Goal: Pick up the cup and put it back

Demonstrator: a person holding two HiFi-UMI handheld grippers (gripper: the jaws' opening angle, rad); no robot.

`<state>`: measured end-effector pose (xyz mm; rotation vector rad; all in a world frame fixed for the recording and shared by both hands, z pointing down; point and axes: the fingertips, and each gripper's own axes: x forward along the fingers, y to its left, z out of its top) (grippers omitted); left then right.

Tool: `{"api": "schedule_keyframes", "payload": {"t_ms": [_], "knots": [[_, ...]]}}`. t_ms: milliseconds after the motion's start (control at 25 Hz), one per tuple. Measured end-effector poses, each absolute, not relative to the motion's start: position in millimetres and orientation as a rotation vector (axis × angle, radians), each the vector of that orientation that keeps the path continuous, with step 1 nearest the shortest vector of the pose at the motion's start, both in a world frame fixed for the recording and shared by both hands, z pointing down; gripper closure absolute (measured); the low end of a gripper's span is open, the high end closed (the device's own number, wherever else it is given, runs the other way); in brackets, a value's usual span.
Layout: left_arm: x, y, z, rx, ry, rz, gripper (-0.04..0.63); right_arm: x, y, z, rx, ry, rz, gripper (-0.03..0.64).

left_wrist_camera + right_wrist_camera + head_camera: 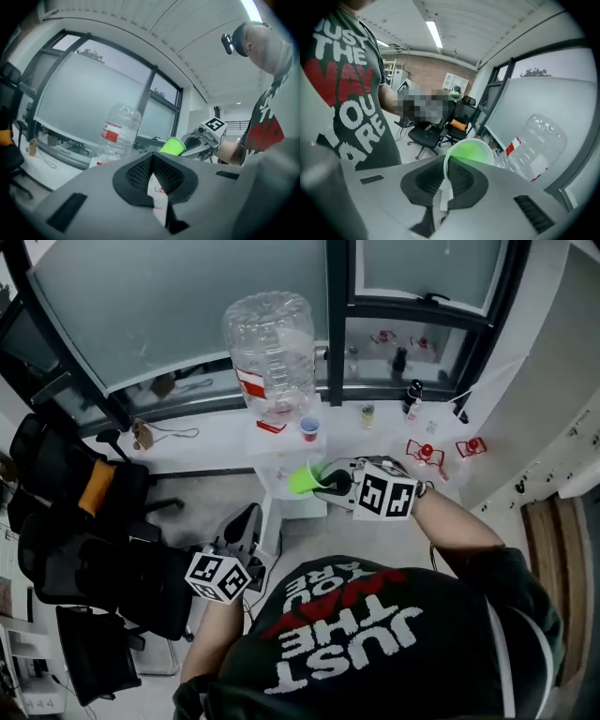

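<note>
A bright green cup (pixel 302 478) lies tilted on its side in the air, and my right gripper (pixel 330 483) is shut on its rim, above a small white stand (pixel 298 505). In the right gripper view the cup's wall (pixel 471 152) is pinched between the pads of my right gripper (pixel 445 180), mouth toward the camera. The left gripper view shows the cup (pixel 172 146) and the right gripper (pixel 190 143) ahead to the right. My left gripper (pixel 242 526) hangs lower left, away from the cup. The left gripper (pixel 154 180) looks shut, with a thin white strip in the seam.
A large clear water bottle (pixel 270 348) stands inverted on the white stand by the window. A small paper cup (pixel 309 429) sits beside its base. Black office chairs (pixel 84 521) crowd the left. Small bottles (pixel 412 395) and red items (pixel 427 451) are near the sill.
</note>
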<state>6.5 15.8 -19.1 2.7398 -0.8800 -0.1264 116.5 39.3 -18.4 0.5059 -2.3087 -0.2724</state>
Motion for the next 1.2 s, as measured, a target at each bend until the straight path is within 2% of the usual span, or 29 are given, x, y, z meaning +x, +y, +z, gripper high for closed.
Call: {"api": "schedule_keyframes", "payload": {"t_ms": [520,1200], "knots": [[17.6,9.1,-52.3,2.809,-0.846,-0.148,0.595,110.9,34.5,-41.4,0.520,-2.371,-0.313,0.577],[3.1,-8.7,-19.7,2.739,-0.917,-0.129,0.595,95.9,17.8,-20.2,0.448,-2.334,-0.313,0.577]]}}
